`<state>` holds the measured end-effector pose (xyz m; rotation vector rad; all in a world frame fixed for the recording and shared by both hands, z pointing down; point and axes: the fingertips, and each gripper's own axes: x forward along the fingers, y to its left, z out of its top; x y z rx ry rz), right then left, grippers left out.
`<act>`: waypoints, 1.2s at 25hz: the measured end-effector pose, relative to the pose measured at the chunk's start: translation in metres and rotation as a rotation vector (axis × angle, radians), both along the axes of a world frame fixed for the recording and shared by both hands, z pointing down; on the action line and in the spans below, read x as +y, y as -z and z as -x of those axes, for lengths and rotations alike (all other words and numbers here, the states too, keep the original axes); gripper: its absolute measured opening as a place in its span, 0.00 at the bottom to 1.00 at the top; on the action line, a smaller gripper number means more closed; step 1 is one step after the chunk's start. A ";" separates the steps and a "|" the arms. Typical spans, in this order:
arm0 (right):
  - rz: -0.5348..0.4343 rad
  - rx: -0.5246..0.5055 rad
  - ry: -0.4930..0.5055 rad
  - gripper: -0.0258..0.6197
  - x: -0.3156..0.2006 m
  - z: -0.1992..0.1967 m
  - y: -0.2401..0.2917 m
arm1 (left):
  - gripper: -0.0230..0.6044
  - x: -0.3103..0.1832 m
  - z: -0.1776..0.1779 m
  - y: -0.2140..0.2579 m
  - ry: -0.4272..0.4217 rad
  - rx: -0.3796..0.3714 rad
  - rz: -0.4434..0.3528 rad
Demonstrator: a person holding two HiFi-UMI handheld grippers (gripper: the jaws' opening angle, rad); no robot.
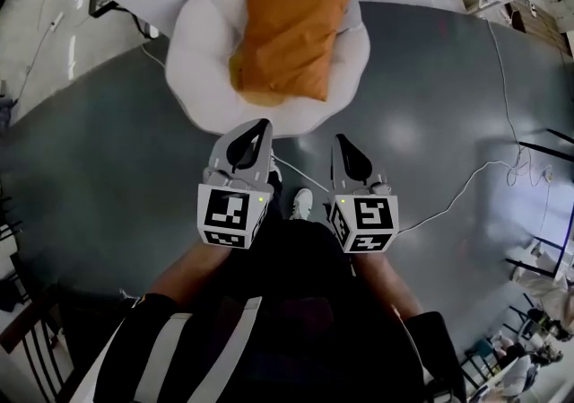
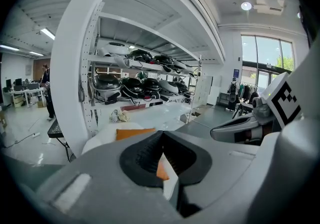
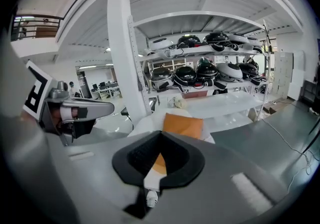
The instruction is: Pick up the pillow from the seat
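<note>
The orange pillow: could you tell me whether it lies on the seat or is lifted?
On the seat: the orange pillow lies across the white seat, nothing gripping it.

Head view steeply down; gripper views forward; all share pillow [image 1: 287, 38].

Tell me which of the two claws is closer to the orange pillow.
The left claw: in the head view its tip meets the white seat rim just below the orange pillow, while the right claw stops short over the grey floor.
</note>
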<state>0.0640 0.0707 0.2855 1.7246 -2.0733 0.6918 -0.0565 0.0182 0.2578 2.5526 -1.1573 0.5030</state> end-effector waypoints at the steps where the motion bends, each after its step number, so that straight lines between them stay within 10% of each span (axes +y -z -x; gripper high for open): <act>1: 0.008 0.002 -0.003 0.04 -0.007 0.001 -0.003 | 0.05 -0.007 0.002 -0.003 0.000 0.002 0.006; 30: 0.153 0.017 -0.050 0.04 -0.164 -0.035 -0.138 | 0.05 -0.167 -0.005 -0.144 0.038 -0.018 0.130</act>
